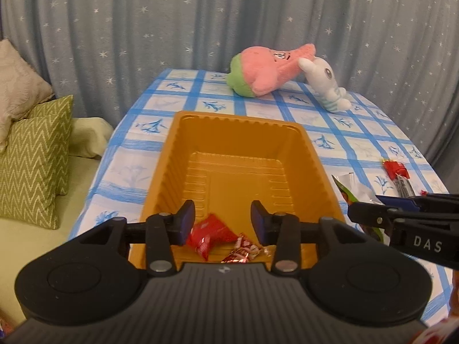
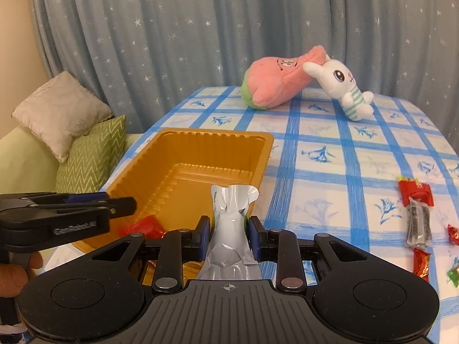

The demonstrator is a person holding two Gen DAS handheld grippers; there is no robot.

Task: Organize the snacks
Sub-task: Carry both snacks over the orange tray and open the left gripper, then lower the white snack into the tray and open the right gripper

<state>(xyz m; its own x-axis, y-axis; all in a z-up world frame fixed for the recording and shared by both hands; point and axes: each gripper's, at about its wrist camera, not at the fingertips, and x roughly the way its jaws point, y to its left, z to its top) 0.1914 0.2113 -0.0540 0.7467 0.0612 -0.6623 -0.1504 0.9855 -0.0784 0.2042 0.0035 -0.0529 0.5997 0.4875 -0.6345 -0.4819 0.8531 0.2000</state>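
**Snack sorting: both claws at the orange tray**

Left claw (image 1: pixel 222 222) pointed down over the near end of the orange tray (image 1: pixel 289 140), tilted forward and downward. Its jaws stood apart with nothing between the pads; no grip. Below the gap, on the tray floor, lay a red snack packet (image 1: pixel 210 233) and beside it a red-and-white candy wrapper (image 1: pixel 243 252), touching or nearly so.

Right claw (image 2: pixel 226 236) was angled down at the tray's right near corner, jaws pressed onto a silver snack bag (image 2: pixel 232 223); the bag's crumpled top stood upright above the pads. Whether the bag was over the tray or just beside its rim could not be told.

Each claw showed in the other's view, side by side and level. A person's fingers (image 2: pixel 13 272) gripped the left handle.

Loose snacks (image 2: pixel 417 215) remained on the checked bench (image 2: pixel 330 149) to the right of the tray. A pink plush toy (image 2: pixel 275 86) and a white rabbit toy (image 2: pixel 341 83) lay at the far edge, touching.
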